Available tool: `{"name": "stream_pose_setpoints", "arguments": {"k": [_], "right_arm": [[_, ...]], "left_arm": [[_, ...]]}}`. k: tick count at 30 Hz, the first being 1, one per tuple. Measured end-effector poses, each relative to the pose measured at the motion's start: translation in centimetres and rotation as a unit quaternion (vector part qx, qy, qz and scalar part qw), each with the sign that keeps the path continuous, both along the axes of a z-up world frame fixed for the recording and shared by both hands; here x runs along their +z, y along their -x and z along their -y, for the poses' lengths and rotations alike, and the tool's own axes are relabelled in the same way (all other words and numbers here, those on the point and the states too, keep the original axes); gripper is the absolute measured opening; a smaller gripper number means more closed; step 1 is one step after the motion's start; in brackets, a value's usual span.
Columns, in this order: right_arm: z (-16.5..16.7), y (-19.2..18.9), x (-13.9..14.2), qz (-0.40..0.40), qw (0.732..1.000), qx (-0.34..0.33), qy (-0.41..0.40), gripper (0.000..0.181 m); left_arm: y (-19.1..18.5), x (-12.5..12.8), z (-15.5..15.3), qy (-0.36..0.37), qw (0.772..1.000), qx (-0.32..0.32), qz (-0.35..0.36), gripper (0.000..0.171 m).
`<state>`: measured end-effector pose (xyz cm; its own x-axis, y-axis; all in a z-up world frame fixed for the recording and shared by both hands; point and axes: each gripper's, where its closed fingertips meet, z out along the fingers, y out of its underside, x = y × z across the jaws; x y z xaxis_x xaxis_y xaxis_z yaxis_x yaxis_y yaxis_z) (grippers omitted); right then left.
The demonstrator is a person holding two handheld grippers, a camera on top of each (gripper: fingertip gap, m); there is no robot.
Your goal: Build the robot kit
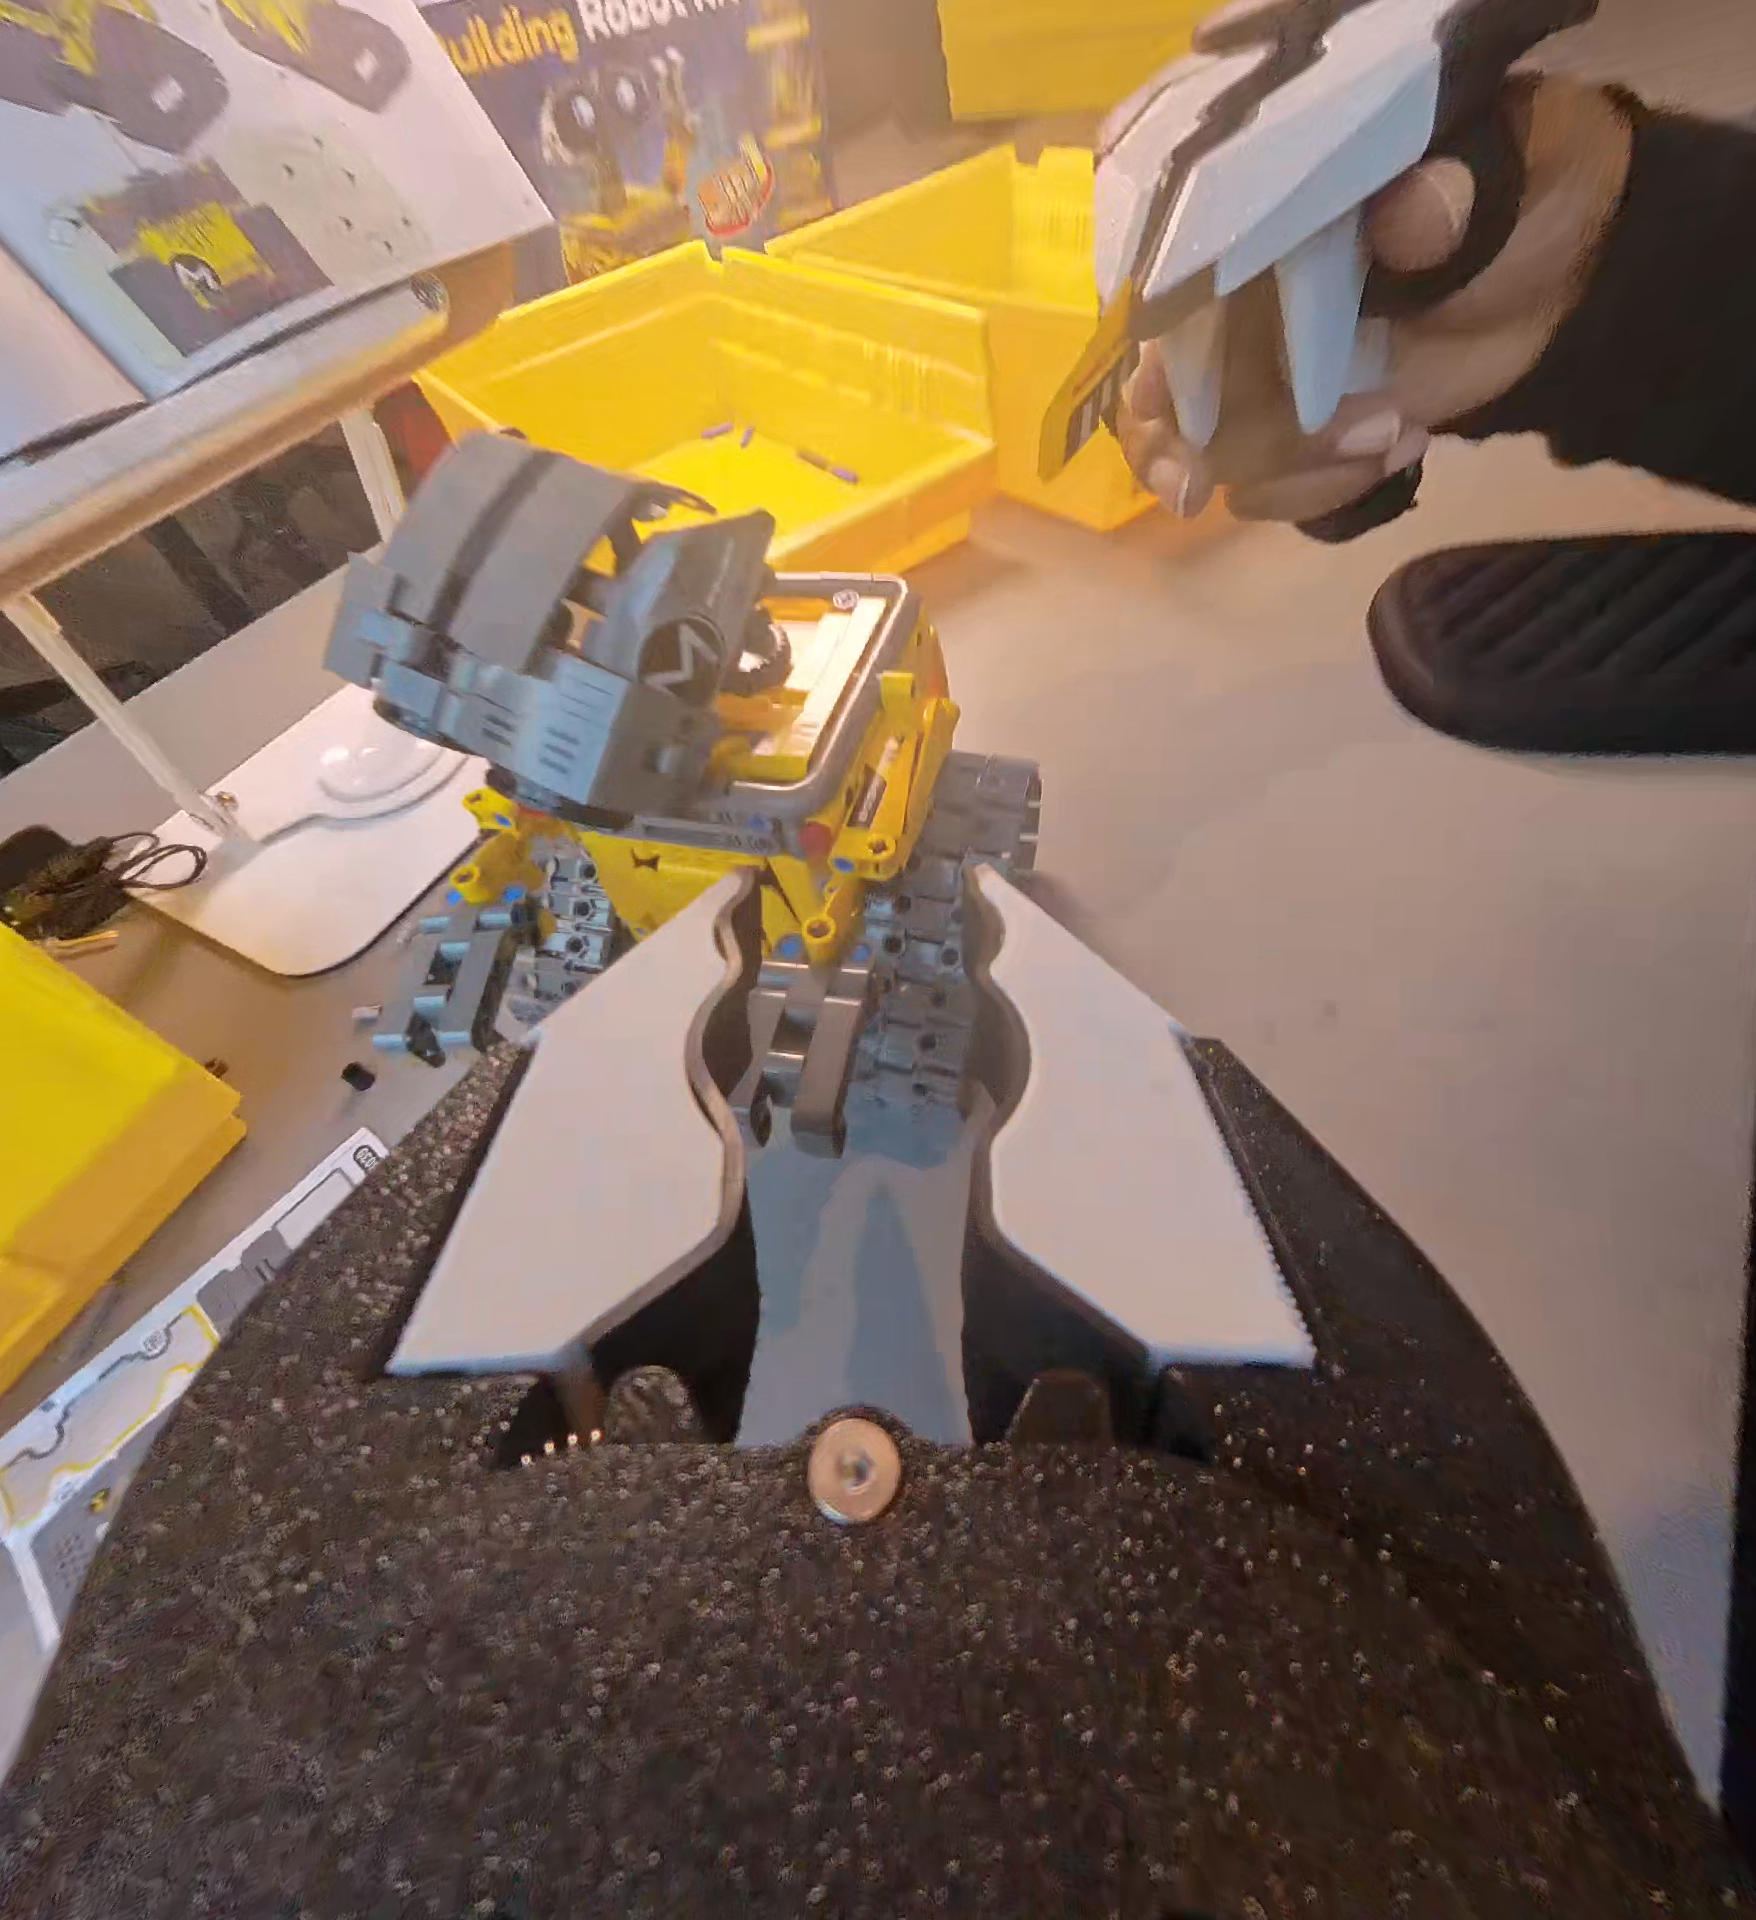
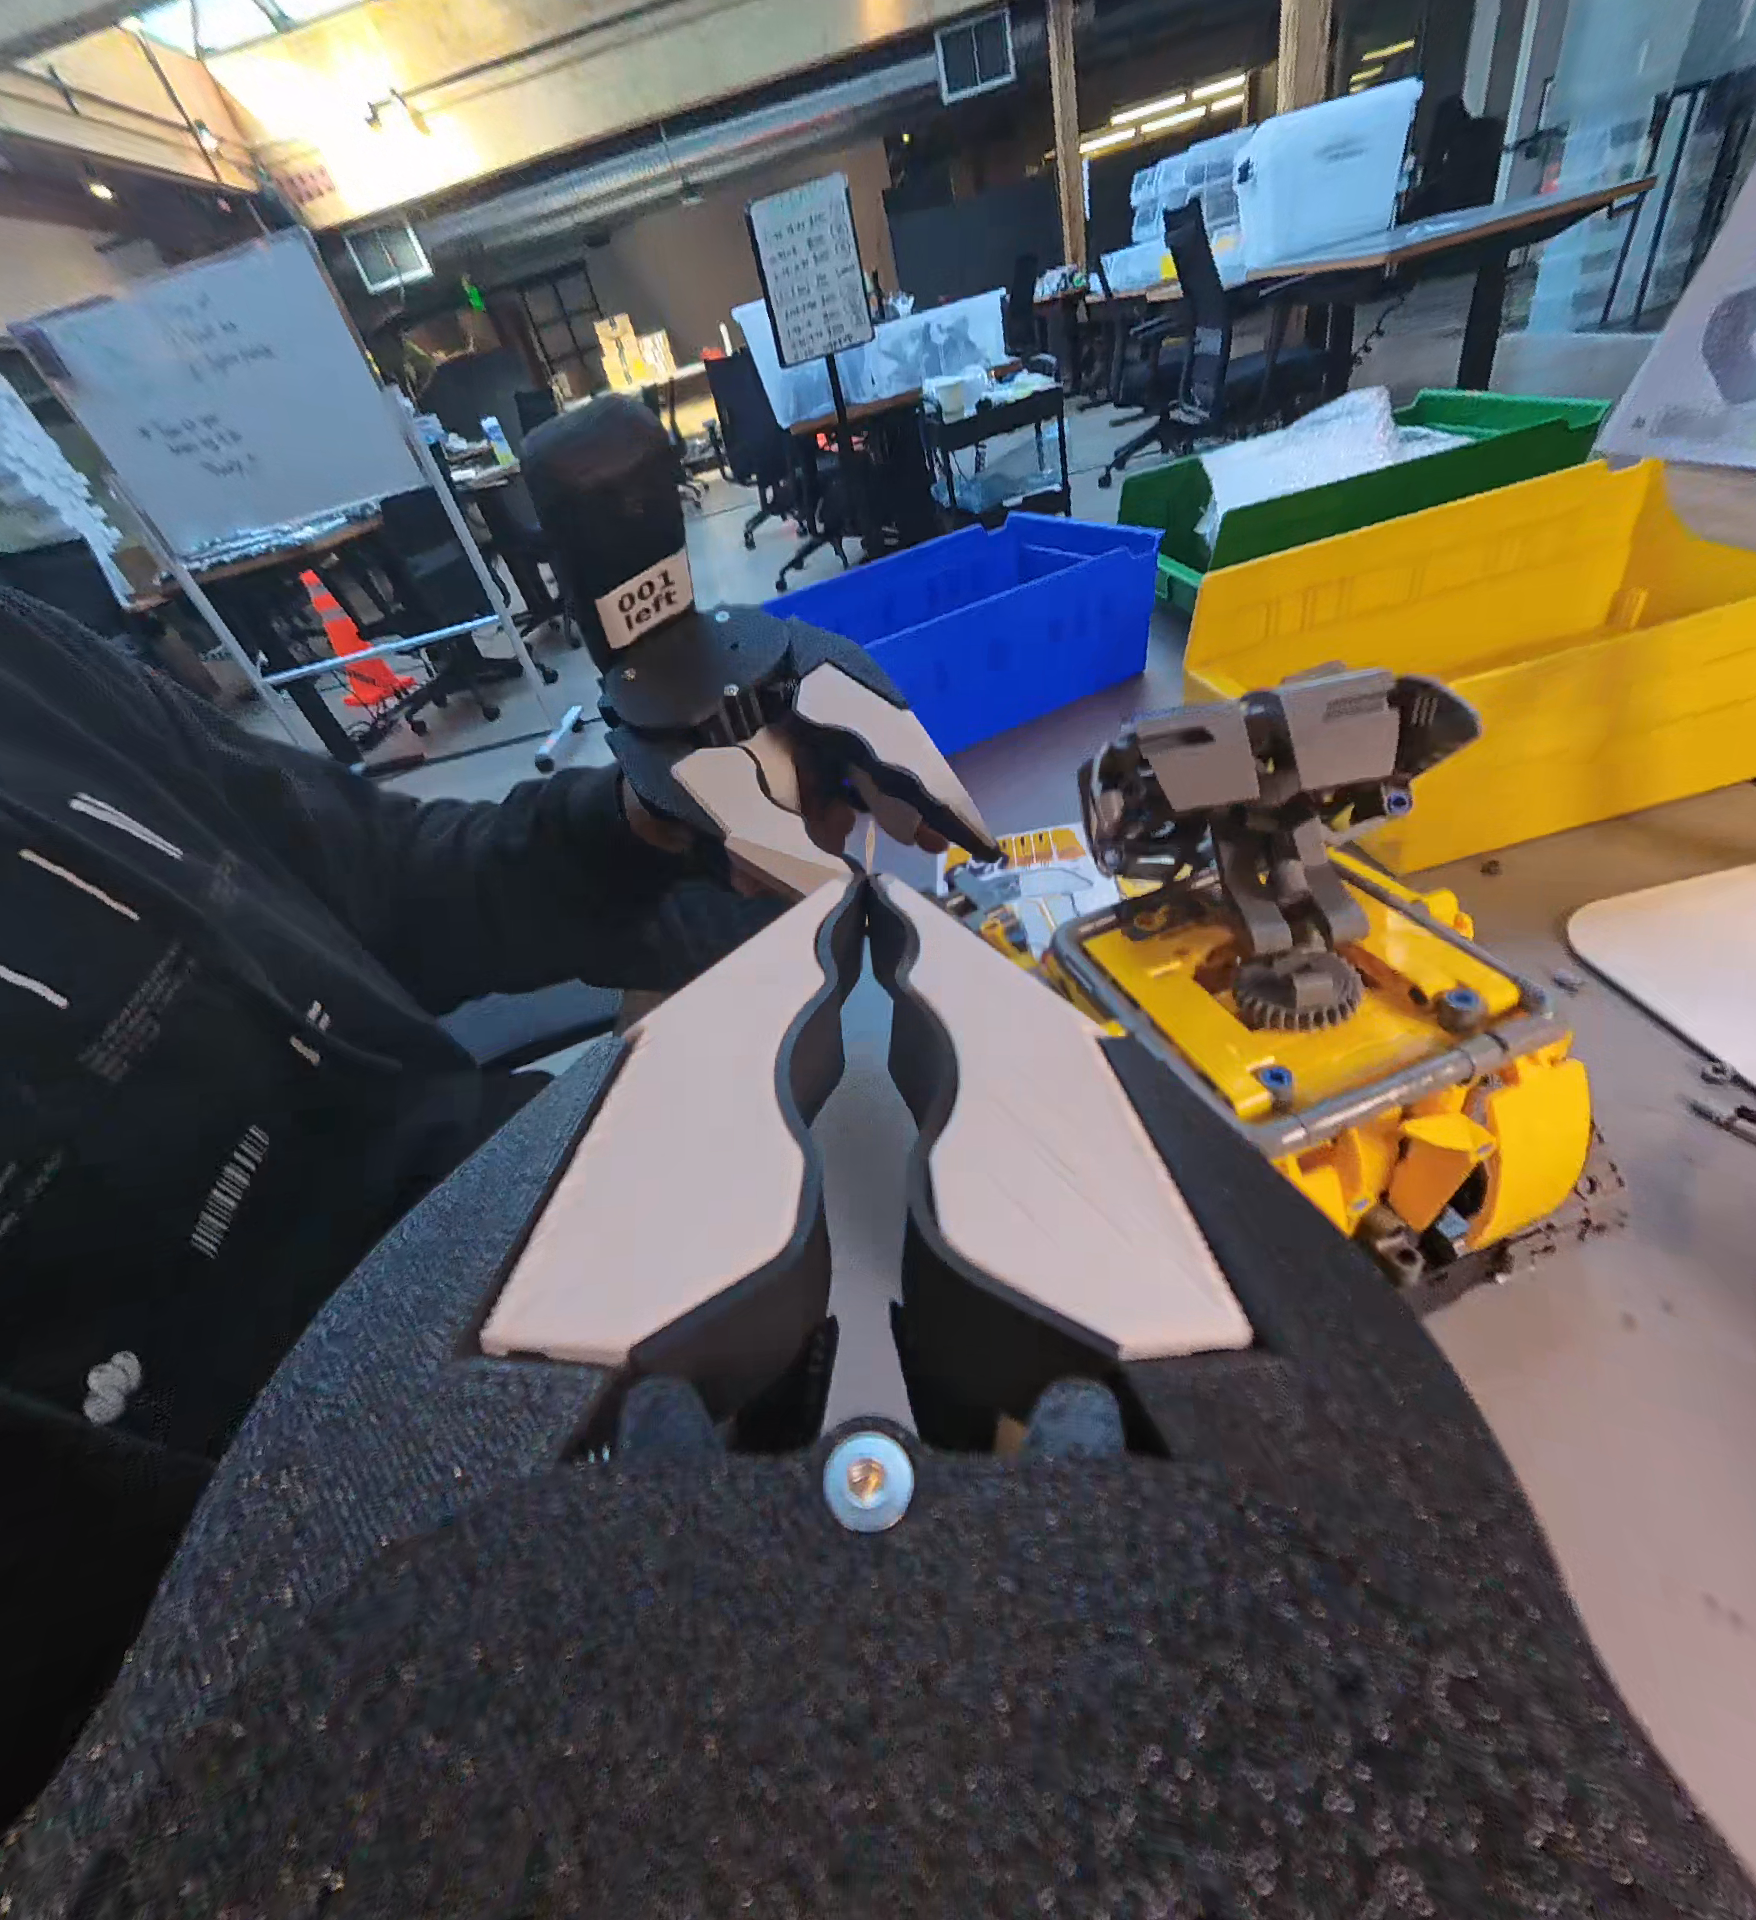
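Observation:
A yellow and grey brick-built robot model with a grey head and grey treads stands on the pale table. My left gripper is open. Its jaws stand on either side of the model's near grey tread and arm, and I cannot tell if they touch. It also shows in the right wrist view, left of the model. My right gripper is shut, in the air beside the model. In the left wrist view it hangs at the upper right with a thin yellow and black strip at its tip.
Yellow bins stand behind the model, with a printed box behind them. A yellow lid, a printed sheet and small loose parts lie at the left. A stand's white base is near. Blue and green bins stand farther off. Spacing between my two grippers at the tips: around 10 cm. The stand's white base is about 35 cm from my left fingertips.

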<state>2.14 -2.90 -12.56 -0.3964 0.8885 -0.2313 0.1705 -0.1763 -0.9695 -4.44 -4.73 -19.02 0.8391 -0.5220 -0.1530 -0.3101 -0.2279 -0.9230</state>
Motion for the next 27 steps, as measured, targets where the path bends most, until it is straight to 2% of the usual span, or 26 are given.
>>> {"name": "stream_pose_setpoints", "arguments": {"k": [3,5,14,16,23,27], "right_arm": [[-0.3,0.0,-2.9,0.013,1.0,-0.001,-0.013,0.0],[-0.6,0.2,-4.3,0.014,1.0,-0.005,-0.023,0.0],[-1.3,1.3,-6.8,0.025,0.999,-0.01,-0.036,0.0],[-1.2,1.5,-7.1,0.028,0.999,-0.01,-0.039,0.0],[-1.3,1.4,-7.0,0.021,0.999,-0.012,-0.03,0.0],[-1.4,1.2,-6.5,0.01,0.999,-0.016,-0.027,0.0]], "left_arm": [[-0.1,-1.9,-1.2,0.002,0.998,0.005,-0.067,0.038],[0.2,-2.2,-2.0,-0.01,0.994,0.014,-0.106,0.039],[0.2,-2.2,-2.7,-0.05,0.979,-0.009,-0.195,0.04],[0.1,-2.5,-2.9,-0.067,0.969,-0.017,-0.236,0.041],[-0.1,-2.5,-3.1,-0.146,0.924,-0.017,-0.353,0.03],[-0.2,-2.5,-3.1,-0.213,0.882,0.0,-0.421,0.025]]}}
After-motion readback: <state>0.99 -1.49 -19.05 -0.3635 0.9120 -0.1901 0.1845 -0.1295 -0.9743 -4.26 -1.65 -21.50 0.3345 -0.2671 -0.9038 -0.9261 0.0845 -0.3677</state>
